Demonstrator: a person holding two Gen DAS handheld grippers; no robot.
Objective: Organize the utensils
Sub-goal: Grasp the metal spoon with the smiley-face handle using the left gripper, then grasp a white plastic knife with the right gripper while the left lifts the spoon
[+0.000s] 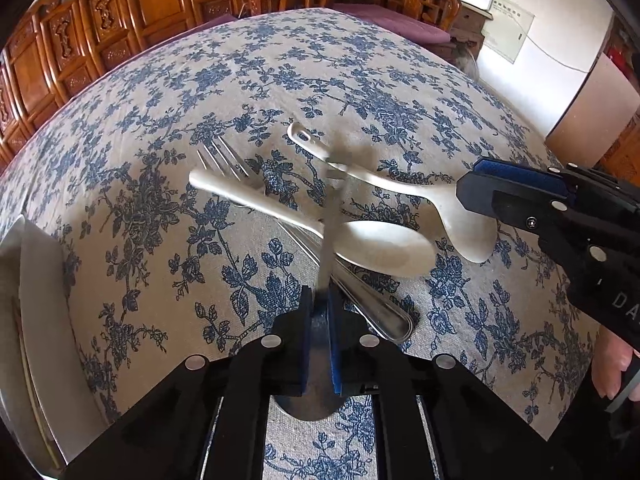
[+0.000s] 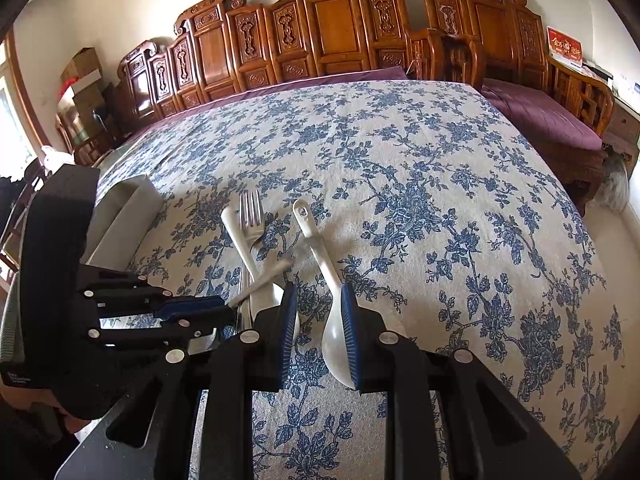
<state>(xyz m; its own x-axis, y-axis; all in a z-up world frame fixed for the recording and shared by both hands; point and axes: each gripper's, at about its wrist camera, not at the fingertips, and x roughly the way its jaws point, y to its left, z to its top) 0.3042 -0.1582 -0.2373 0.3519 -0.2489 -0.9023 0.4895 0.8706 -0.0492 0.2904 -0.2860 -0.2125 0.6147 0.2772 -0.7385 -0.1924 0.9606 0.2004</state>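
White tray [image 2: 120, 216] at far left on the floral cloth [image 2: 440, 208], contents not visible. Left gripper [image 1: 320, 316] clamped on a blurred metal utensil [image 1: 332, 216] above the fork [image 2: 250, 216] and spoon [image 1: 372, 244]. Right gripper [image 2: 318, 328] jaws wide, straddling the second white spoon [image 2: 334, 320].
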